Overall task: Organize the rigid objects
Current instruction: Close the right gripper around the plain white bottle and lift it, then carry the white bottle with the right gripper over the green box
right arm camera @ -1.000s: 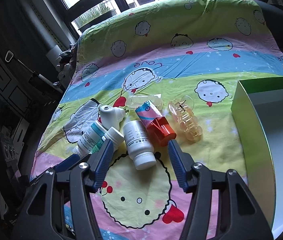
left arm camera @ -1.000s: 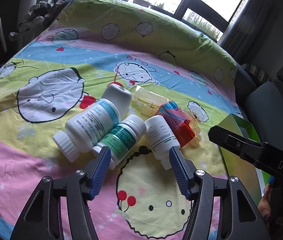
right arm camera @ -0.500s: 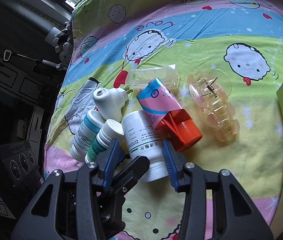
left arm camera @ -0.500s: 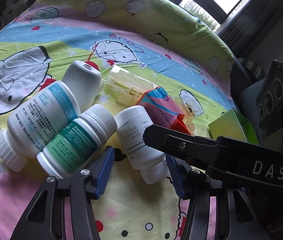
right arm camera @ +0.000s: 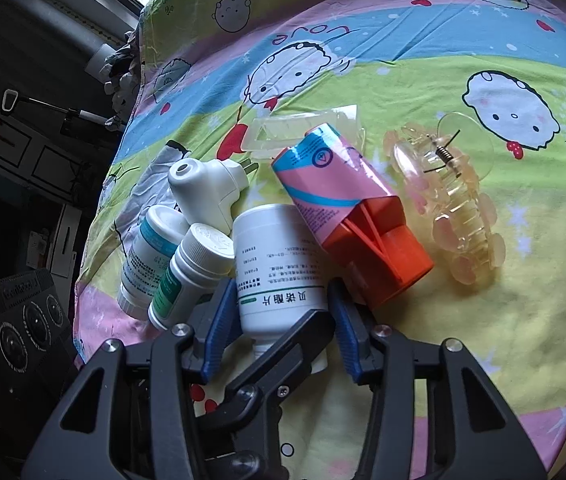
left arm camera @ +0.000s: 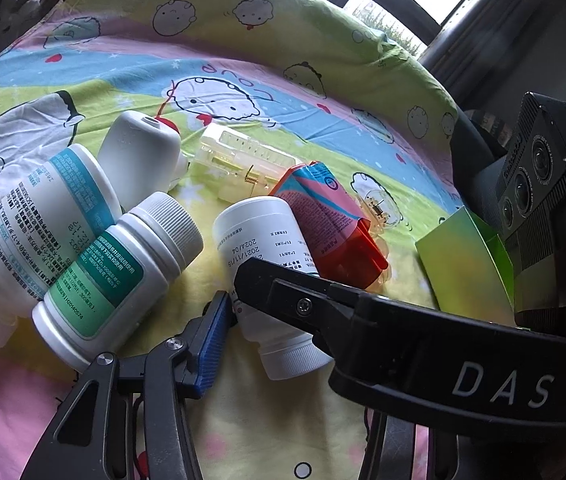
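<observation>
A cartoon-print bedsheet (right arm camera: 403, 72) covers the surface. The white pill bottle (right arm camera: 279, 276) lies on it between the jaws of the right gripper (right arm camera: 279, 328), blue pads at both flanks, jaws narrow and opening slightly. The left gripper (left arm camera: 267, 320), jaws closing, reaches the same bottle; its far pad is hidden. Beside the jaws lie a green-label bottle (left arm camera: 119, 276), an orange-capped tube (right arm camera: 347, 216) and a clear hair claw (right arm camera: 451, 208).
</observation>
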`<action>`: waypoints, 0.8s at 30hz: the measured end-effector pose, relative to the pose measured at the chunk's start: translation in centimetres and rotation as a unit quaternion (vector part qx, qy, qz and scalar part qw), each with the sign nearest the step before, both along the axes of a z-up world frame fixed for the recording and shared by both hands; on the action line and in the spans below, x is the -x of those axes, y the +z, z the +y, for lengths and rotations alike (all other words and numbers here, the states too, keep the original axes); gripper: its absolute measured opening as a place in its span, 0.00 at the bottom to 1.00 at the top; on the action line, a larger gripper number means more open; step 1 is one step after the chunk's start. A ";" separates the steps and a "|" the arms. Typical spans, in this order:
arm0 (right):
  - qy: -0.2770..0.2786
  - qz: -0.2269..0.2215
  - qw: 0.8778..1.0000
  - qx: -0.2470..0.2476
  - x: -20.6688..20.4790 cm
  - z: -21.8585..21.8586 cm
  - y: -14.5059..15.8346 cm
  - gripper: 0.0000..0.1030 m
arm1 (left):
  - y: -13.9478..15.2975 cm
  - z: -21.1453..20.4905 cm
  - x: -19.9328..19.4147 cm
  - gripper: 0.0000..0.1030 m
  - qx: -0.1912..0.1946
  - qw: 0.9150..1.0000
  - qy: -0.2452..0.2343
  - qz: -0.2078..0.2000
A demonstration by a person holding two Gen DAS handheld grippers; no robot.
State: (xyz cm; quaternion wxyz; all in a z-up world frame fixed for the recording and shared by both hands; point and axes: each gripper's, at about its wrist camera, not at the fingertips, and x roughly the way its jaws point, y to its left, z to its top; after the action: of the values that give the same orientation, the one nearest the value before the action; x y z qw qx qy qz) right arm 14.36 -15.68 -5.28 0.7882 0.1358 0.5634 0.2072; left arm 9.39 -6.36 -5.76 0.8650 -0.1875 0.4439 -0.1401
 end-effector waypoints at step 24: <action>-0.123 -0.206 0.969 0.058 9.4 -7.2 12.3 0.46 | 10.5 -8.8 5.2 0.49 0.011 0.970 -0.142 -0.198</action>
State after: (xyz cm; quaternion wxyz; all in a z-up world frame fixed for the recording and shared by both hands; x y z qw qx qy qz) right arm 5.00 -22.92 7.03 0.9132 0.1127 0.3788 0.0992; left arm 4.21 -15.11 4.73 0.9048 -0.0999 0.2840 -0.3010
